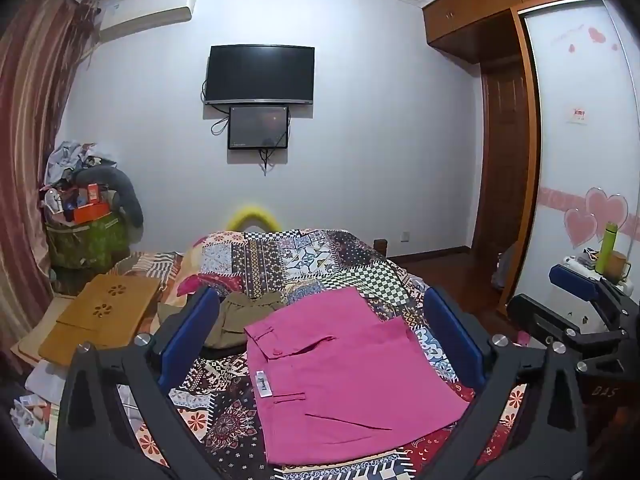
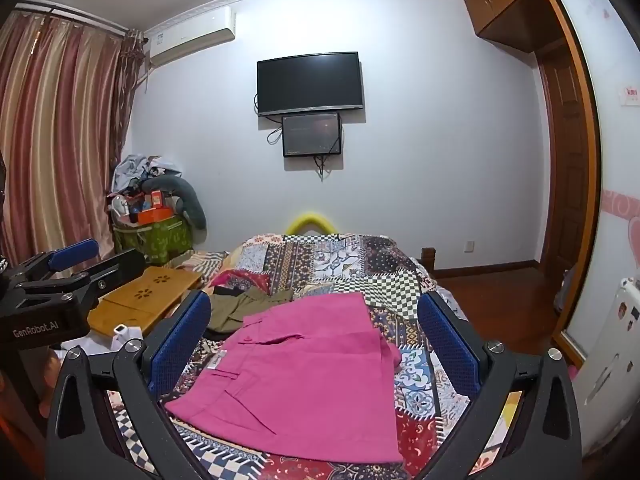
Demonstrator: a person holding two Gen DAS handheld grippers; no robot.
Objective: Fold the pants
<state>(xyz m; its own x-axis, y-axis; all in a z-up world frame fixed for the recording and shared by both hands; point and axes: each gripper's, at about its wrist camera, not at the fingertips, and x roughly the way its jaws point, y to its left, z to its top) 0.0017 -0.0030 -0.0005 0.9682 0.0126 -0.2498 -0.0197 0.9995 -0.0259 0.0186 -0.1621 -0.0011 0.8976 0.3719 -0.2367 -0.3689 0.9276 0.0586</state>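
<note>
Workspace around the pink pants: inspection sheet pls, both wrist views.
Surface: patchwork bedspread, mostly flat.
Job's things: pink pants folded into a compact rectangle, lying flat on the bedspread.
Clutter: olive garment crumpled behind the pants; wooden lap desk at left; piled bags and boxes in the corner.
Grippers: left gripper open, empty; right gripper open, empty.
Cables: loose wires under the wall screens.
Surroundings: TV, air conditioner, curtain, wardrobe.

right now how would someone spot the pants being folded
Find the bed with the patchwork quilt under the wall TV. The pink pants lie folded flat on its near end. The crumpled olive garment behind them is duller and smaller.
</note>
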